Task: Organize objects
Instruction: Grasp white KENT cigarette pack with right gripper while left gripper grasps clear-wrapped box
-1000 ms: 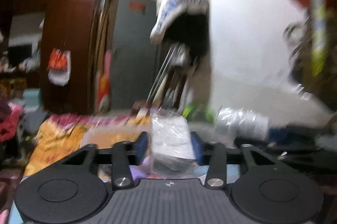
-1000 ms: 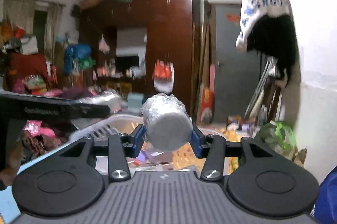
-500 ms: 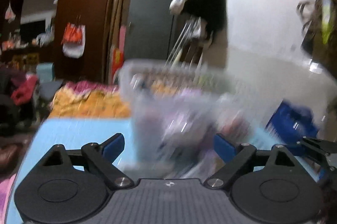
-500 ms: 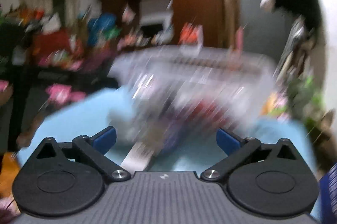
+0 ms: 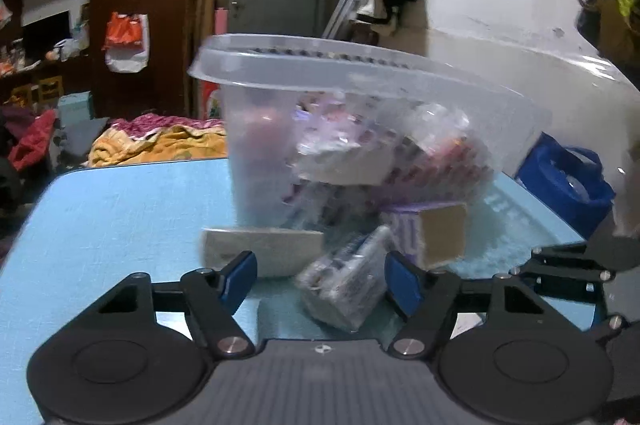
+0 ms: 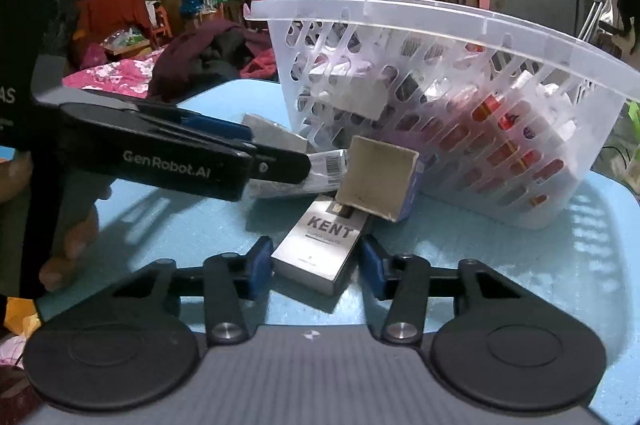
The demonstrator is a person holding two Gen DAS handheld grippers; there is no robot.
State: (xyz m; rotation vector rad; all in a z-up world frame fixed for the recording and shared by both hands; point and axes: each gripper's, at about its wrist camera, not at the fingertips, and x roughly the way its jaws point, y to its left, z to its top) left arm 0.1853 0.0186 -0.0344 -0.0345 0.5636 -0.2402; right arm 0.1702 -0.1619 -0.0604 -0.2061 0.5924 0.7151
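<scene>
Both my grippers are down low over the light blue bench [image 6: 520, 265], right in front of the translucent white slotted plastic basket [image 6: 460, 25], which is stuffed with small boxes and packets. My right gripper [image 6: 316, 263] has its jaws closing around a flat silver KENT cigarette pack [image 6: 320, 245] that lies on the bench; the pack sits between the blue pads with a sliver of gap on each side, so no pinch yet as far as I can see. An open-ended cardboard box with purple sides [image 6: 380, 177] leans over the far end of that pack, just against the basket wall. My left gripper [image 5: 320, 279] is closing too, with a crinkly clear-wrapped packet with a barcode [image 5: 348, 285] between its jaws; the right pad looks close to the wrap and the left pad is well clear. A flat grey box [image 5: 264, 251] lies just beyond the left pad, against the basket's foot.
</scene>
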